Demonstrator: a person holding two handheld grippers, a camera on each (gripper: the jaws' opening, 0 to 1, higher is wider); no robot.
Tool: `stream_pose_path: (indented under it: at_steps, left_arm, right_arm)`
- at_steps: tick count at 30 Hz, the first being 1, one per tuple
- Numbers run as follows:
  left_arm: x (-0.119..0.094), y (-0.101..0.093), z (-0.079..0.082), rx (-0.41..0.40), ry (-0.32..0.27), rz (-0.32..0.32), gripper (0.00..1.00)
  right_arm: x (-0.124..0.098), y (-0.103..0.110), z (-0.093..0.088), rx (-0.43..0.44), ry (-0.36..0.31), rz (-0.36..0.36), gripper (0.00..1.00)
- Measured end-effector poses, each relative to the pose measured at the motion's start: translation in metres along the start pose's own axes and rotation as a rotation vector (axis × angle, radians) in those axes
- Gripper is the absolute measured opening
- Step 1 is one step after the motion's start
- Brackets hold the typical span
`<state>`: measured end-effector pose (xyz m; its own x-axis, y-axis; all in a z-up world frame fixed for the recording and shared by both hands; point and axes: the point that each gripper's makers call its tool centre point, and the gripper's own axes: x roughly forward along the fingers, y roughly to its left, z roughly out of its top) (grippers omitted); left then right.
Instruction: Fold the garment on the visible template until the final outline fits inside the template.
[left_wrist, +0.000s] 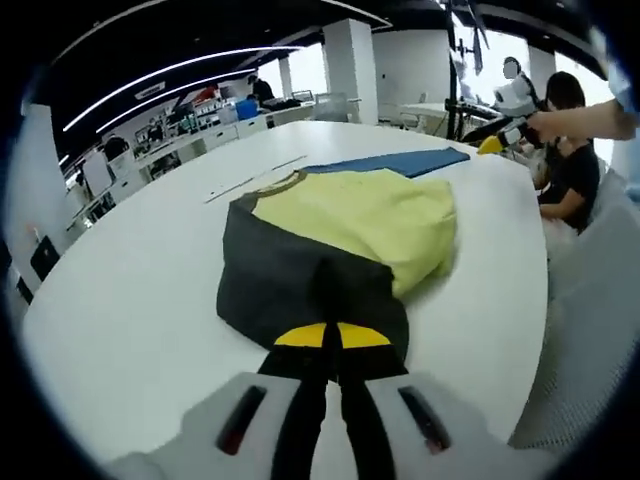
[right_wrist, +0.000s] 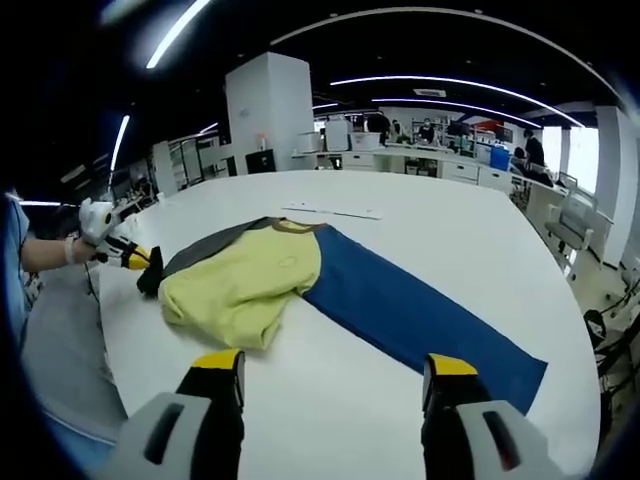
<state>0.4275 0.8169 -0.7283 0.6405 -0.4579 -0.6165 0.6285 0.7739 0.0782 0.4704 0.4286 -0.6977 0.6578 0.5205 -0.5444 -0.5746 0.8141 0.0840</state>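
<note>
In the centre of the left gripper view, the left gripper (left_wrist: 331, 338) has its yellow-tipped jaws clamped on the dark grey edge of the yellow and grey garment (left_wrist: 350, 225), which lies bunched on the white round table (left_wrist: 130, 300). In the right gripper view, the right gripper (right_wrist: 335, 385) hangs with jaws wide apart at bottom centre, and the garment overlaps the long blue rectangular template (right_wrist: 420, 305) at mid-frame.

Large round-edged white desk (right_wrist: 400, 250), smooth top. Thin pale strip (right_wrist: 332, 211) lying flat on its far part. White square pillar (right_wrist: 268, 110) beyond. Background benches with equipment (right_wrist: 420, 150). Seated person in black shirt (left_wrist: 572, 165) beside desk edge.
</note>
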Motion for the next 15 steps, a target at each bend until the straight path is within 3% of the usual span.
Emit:
stream_pose_path:
  at_steps: [10, 15]
  left_arm:
    - [0.014, -0.002, -0.02, -0.044, 0.073, -0.007, 0.0]
    - [0.014, -0.004, -0.021, -0.055, 0.08, -0.009, 0.0]
  right_arm:
    - [-0.004, -0.005, -0.01, 0.022, 0.011, -0.012, 0.71]
    - [-0.004, -0.005, -0.011, 0.027, 0.013, -0.011, 0.71]
